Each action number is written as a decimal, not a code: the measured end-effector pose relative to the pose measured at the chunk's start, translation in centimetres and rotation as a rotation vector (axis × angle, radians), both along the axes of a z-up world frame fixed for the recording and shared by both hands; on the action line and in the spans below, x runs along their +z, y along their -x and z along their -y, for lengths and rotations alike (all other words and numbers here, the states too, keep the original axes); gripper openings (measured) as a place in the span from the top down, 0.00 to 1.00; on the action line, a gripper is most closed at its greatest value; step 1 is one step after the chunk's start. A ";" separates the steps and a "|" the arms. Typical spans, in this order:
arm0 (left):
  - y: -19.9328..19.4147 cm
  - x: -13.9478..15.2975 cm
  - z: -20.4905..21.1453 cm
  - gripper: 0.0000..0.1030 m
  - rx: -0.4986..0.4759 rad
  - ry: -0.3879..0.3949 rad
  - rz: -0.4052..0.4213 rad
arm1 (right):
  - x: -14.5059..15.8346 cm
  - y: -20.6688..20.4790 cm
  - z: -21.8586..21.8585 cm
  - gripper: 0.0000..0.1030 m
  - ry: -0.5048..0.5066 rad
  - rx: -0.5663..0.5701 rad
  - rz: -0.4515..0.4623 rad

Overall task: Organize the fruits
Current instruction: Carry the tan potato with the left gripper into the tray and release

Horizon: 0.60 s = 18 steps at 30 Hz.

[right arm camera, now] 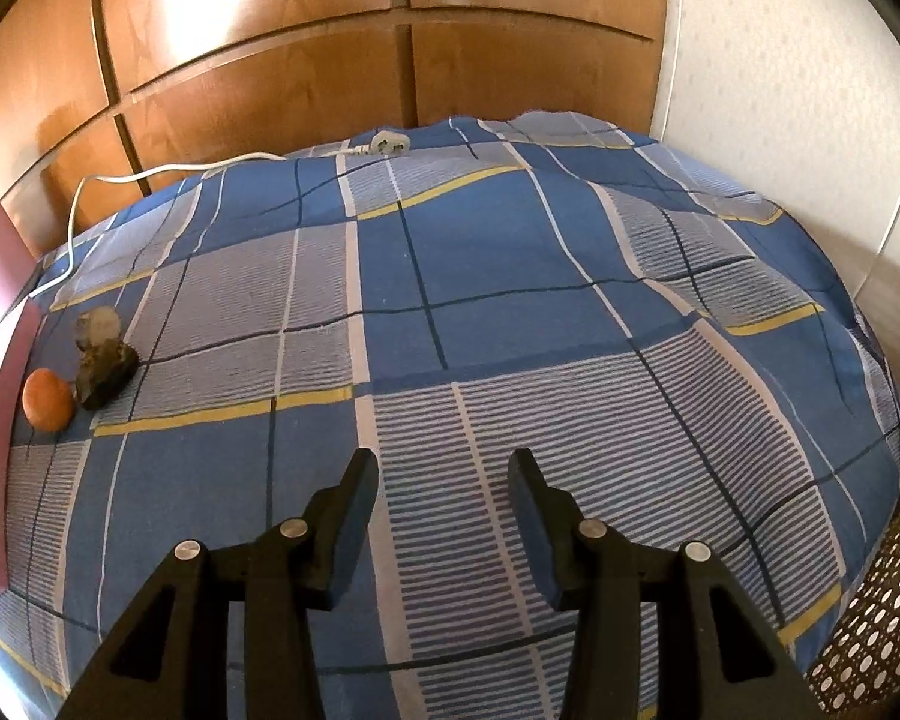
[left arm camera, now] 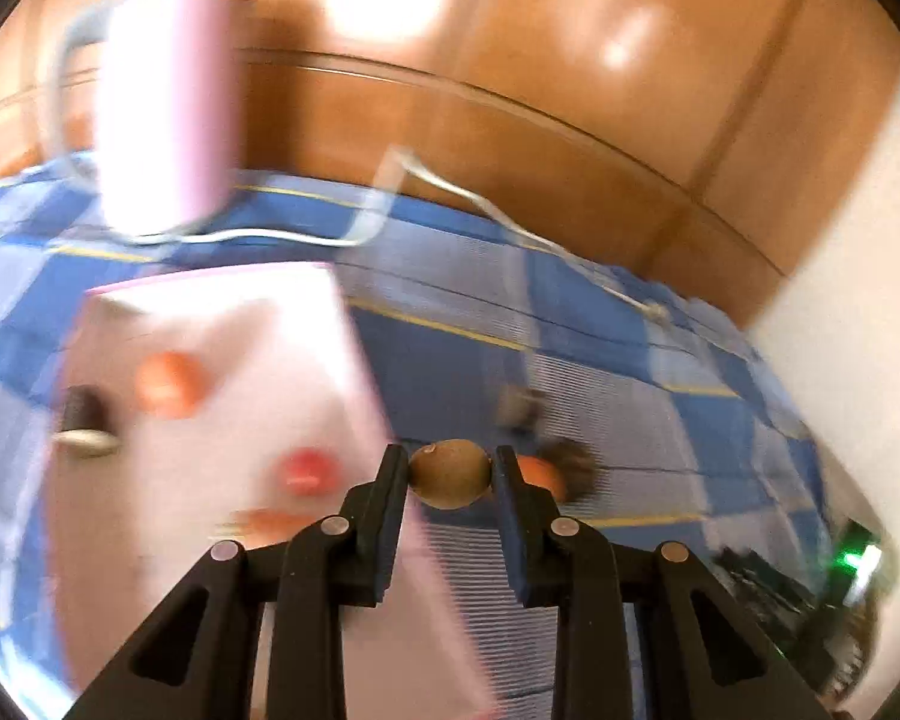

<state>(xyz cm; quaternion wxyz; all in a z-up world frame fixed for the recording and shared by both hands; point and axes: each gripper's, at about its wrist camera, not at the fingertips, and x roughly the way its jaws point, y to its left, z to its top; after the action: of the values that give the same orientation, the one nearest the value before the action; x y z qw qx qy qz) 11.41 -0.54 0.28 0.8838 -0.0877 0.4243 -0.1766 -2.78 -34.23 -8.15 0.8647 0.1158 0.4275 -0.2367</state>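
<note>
A small, brown, egg-shaped fruit with a matt skin, probably a kiwi (left arm camera: 449,474), sits squeezed between the two black pads of the left claw (left arm camera: 450,471), held across its middle so that it cannot roll out while it is carried. The view around it is smeared, while fruit and claw stay sharp, which fits a fruit lifted clear of the bed rather than resting on it.

Just left of that claw lies the pale pink, shallow rectangular tray (left arm camera: 210,372), seemingly the place where the fruits are gathered: a blurred orange fruit (left arm camera: 167,384) and a red one (left arm camera: 307,469) already lie inside it. Just right of the claw and behind it, a round orange citrus fruit (left arm camera: 543,474) and a dark, lumpy object (left arm camera: 570,459) remain on the blue checked bedspread (left arm camera: 570,330), outside the tray. Further off stands a pink cylindrical mug with a grey handle (left arm camera: 162,114), and a white cable (left arm camera: 480,198) trails along the bed's far edge.

The right claw (right arm camera: 444,468) hangs over bare bedspread with its fingers apart and nothing between them, seemingly kept out of the way. Far to its left the same orange citrus and dark object sit beside the tray's rim.
</note>
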 end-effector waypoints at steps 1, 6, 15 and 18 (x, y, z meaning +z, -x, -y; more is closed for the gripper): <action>0.1 -0.2 -1.1 0.72 0.034 -0.010 0.003 | 0.0 0.0 -0.1 0.56 0.001 0.000 -0.002; 0.6 -2.1 -5.8 0.72 0.188 -0.061 -0.013 | -0.1 0.0 -0.4 0.56 0.011 0.005 -0.012; 2.1 -4.5 -8.5 0.51 0.303 -0.079 -0.023 | -0.2 -0.2 -1.1 0.56 0.028 0.008 -0.029; 2.5 -4.5 -8.8 0.39 0.320 -0.088 -0.014 | -0.1 -0.3 -1.1 0.56 0.027 0.005 -0.035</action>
<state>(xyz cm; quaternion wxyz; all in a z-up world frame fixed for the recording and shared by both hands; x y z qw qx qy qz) 8.93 8.26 -4.19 0.9006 -0.1167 0.4185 -0.0140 -2.53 -33.11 -8.29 0.8593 0.0988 0.4394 -0.2424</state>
